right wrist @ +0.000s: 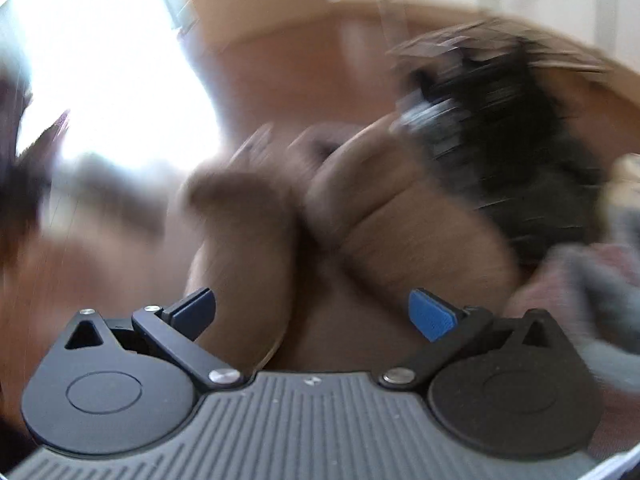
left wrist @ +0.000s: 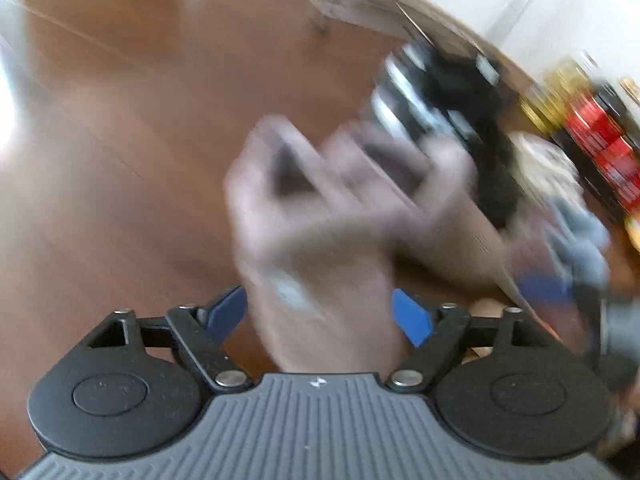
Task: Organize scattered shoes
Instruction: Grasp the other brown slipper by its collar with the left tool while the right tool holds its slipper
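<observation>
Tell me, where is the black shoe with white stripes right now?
In the left wrist view the black shoe with white stripes lies upper right on the brown wooden floor, beyond the blurred tan slipper, left of the red boxes.

Blurred tan shoe (left wrist: 320,216) on brown floor, black white-striped shoe (left wrist: 448,100) just beyond it

Motion blur smears the tan shoe (left wrist: 340,216) lying between the left fingers (left wrist: 412,316), so contact cannot be told. Beyond the right fingers (right wrist: 434,316), brown shoes (right wrist: 360,216) and a black shoe (right wrist: 508,148) blur together.
</observation>
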`<state>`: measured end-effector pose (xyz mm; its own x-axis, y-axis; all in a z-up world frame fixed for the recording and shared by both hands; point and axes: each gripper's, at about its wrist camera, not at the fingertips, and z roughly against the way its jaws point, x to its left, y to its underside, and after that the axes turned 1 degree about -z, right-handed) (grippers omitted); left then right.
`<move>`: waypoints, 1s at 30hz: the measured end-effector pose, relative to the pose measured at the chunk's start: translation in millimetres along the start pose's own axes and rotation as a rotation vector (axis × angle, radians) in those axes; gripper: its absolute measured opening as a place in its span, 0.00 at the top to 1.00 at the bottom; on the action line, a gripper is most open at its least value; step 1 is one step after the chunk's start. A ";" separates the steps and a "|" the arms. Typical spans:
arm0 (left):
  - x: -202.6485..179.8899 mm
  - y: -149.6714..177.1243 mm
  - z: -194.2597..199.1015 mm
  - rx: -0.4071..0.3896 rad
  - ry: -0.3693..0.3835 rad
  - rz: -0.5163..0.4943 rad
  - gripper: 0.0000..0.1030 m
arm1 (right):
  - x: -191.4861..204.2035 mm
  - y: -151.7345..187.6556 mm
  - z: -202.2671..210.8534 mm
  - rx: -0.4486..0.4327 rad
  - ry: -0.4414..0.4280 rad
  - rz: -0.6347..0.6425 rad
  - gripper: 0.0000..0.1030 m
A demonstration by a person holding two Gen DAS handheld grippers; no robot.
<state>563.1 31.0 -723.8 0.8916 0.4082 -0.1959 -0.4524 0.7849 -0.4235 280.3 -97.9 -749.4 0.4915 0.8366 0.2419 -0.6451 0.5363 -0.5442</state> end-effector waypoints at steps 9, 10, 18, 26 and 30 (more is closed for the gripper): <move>22.9 -39.2 -103.8 0.077 -0.109 0.067 0.31 | 92.4 1.2 -101.4 0.065 0.136 0.343 0.02; 20.2 -37.3 -112.9 0.101 -0.103 0.056 0.41 | 94.8 10.0 -101.0 0.053 0.150 0.409 0.06; 17.1 2.0 -118.2 0.221 0.000 0.065 0.56 | 37.5 37.5 -62.4 0.215 0.097 0.338 0.26; 17.9 4.5 -118.0 0.177 -0.029 0.093 0.54 | 77.3 38.6 -69.9 0.037 0.136 0.400 0.01; 13.1 4.8 -109.4 0.182 -0.034 0.083 0.54 | 92.3 48.8 -89.6 0.010 0.185 0.514 0.08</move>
<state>574.6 -10.9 -825.2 0.8514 0.4878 -0.1926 -0.5229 0.8180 -0.2397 346.6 -4.6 -825.6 0.2056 0.9581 -0.1995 -0.8345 0.0651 -0.5472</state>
